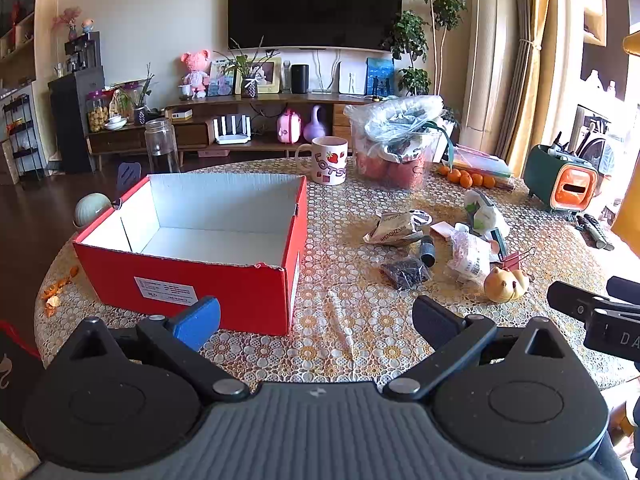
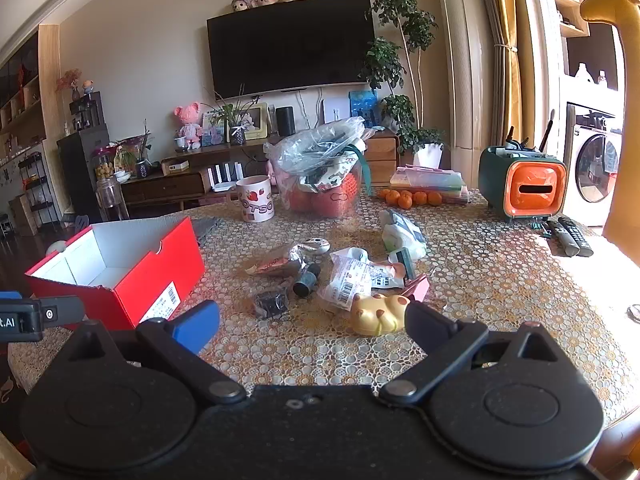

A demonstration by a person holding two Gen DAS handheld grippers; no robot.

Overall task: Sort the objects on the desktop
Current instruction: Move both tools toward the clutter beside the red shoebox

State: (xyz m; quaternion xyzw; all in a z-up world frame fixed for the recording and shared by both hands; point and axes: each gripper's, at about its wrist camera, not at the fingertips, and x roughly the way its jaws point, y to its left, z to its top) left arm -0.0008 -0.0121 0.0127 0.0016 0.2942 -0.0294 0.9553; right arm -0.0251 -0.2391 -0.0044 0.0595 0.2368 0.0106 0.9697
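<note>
An open red shoebox point(image 1: 192, 288) with a white, empty inside sits on the round table; it also shows at the left in the right wrist view point(image 2: 132, 280). Small items lie to its right: a yellow cat-paw toy point(image 1: 505, 283) point(image 2: 378, 313), a white labelled packet point(image 1: 470, 258) point(image 2: 350, 280), a dark small bag point(image 1: 404, 273) point(image 2: 272, 303), a dark small bottle point(image 1: 427, 251) point(image 2: 306, 279), a crumpled snack wrapper point(image 1: 394, 229) point(image 2: 276, 262). My left gripper point(image 1: 316, 322) is open and empty before the box. My right gripper point(image 2: 312, 326) is open and empty, just short of the toy.
A strawberry mug point(image 1: 329, 160), a plastic bag of goods point(image 1: 394, 140), tangerines point(image 1: 466, 178), a green-orange tissue holder point(image 2: 524, 188) and remotes point(image 2: 568, 236) stand farther back. Orange peel point(image 1: 56, 290) lies at the table's left edge. A glass jar point(image 1: 161, 146) stands behind the box.
</note>
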